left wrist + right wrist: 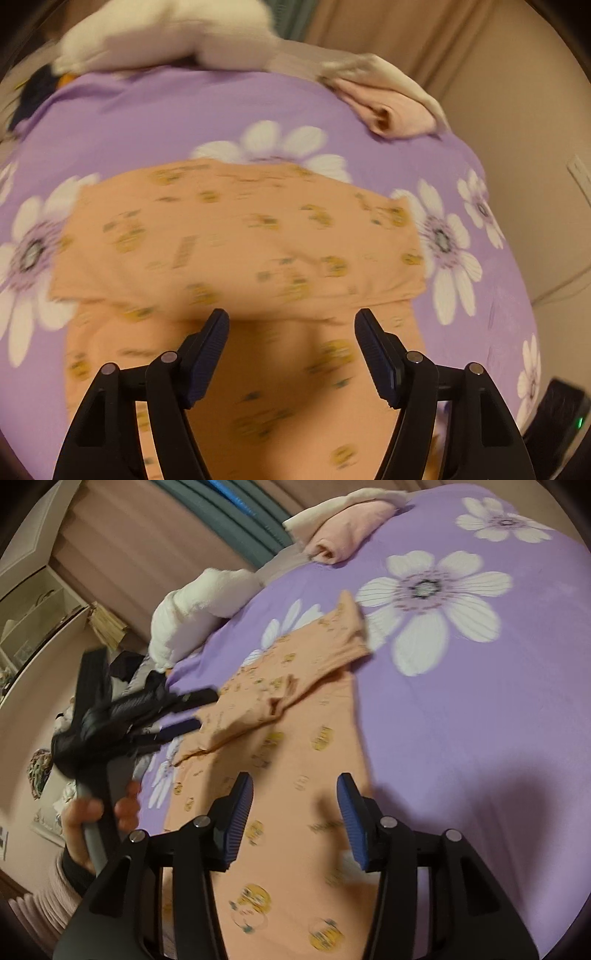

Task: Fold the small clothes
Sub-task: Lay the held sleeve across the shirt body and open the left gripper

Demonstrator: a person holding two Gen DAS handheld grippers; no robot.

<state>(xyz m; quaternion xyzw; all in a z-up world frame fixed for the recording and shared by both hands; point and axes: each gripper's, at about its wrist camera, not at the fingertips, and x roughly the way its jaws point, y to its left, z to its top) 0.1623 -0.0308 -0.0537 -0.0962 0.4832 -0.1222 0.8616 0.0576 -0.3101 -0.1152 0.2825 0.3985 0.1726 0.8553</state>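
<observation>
A small orange garment (236,236) printed with yellow cartoon figures lies on a purple flowered bedsheet (155,110). Its far part is folded across into a band; the near part runs toward me. My left gripper (291,325) is open and empty, hovering over the fold's near edge. In the right wrist view the same garment (295,775) lies under my right gripper (295,794), which is open and empty above it. The left gripper (192,712) shows there too, open, at the garment's left edge.
A folded pink cloth (391,110) on a cream one lies at the bed's far right; it also shows in the right wrist view (343,531). A white bundle (166,33) lies at the far edge. A dark device (561,424) is at the right. Shelves (33,605) stand left.
</observation>
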